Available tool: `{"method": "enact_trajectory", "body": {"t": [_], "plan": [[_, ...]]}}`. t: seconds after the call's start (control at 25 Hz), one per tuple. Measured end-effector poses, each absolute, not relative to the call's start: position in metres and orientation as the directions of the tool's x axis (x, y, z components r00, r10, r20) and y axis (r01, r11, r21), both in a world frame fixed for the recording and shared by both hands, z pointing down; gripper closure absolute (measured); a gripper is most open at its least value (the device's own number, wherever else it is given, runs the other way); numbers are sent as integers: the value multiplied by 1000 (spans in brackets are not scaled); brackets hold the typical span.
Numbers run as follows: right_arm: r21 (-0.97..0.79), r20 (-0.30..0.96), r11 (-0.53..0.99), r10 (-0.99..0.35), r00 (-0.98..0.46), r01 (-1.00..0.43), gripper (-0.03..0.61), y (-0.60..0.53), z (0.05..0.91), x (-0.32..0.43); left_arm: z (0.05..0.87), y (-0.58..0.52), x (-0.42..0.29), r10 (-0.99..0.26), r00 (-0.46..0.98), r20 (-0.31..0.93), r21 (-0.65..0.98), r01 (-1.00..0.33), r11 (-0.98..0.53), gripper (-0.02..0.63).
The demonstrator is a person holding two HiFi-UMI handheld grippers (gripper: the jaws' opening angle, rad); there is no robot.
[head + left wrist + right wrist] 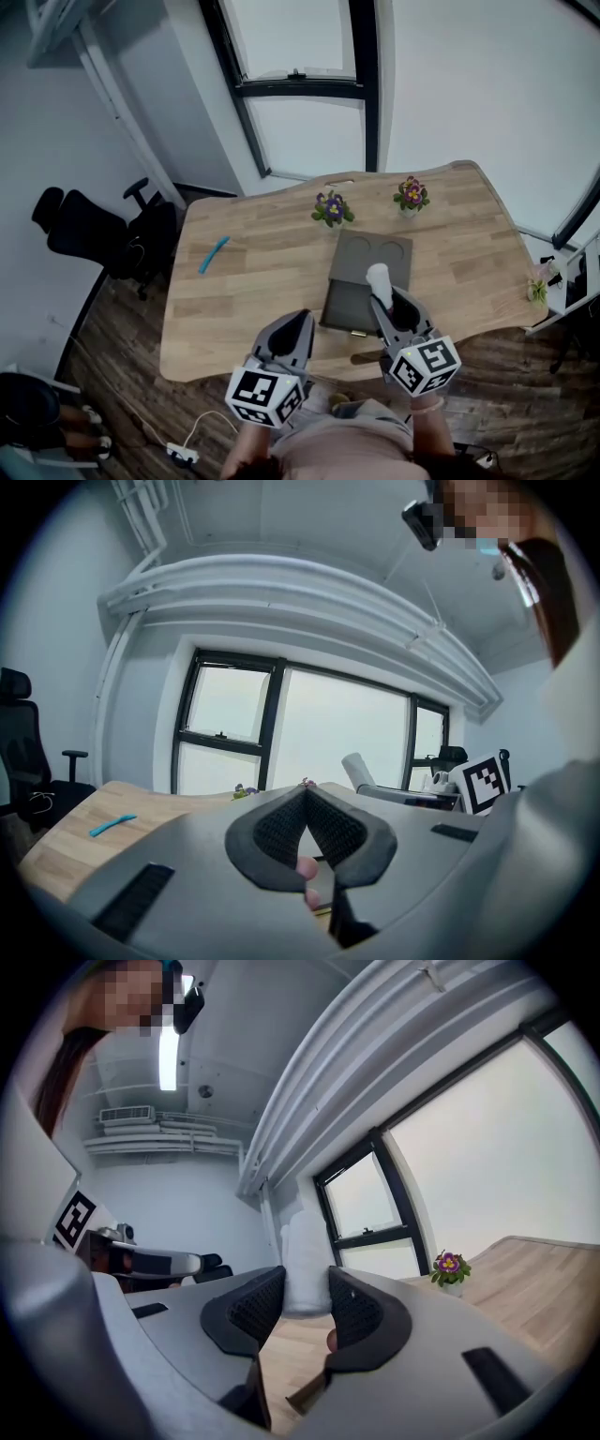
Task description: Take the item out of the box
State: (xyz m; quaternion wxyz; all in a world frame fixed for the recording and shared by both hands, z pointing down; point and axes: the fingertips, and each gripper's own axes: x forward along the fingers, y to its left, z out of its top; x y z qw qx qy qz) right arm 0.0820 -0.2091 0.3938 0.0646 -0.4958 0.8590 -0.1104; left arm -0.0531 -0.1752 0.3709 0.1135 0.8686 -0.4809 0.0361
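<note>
**Two tools side by side, right one loaded**

Left tool (pixel 300 323) points forward, tipped slightly down, jaws pressed together at the tips with nothing between them. Right tool (pixel 386 302) sits just beside it, roughly level. Its jaws are clamped on the lower end of an upright white cylinder (pixel 305 1260), pads on both sides.

Wood-grain table (pixel 253 281), matt grey box (pixel 349 302)

Left tongs (pixel 306 797), grey with black ribbed pads, meet tip to tip at lower centre. Lower left, a slim blue strip (pixel 112 826) lies on the pale wooden tabletop (pixel 56 850); a white cylinder (pixel 357 771) shows right of centre.
</note>
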Motion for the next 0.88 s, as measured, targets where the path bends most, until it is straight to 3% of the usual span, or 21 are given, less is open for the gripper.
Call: {"method": "enact_trajectory", "body": {"t": [0.88], "plan": [[-156, -85, 443, -896, -435, -883, 446, -150, 337, 64, 325, -130, -77, -815, 577, 58, 149, -812, -564, 618]]}}
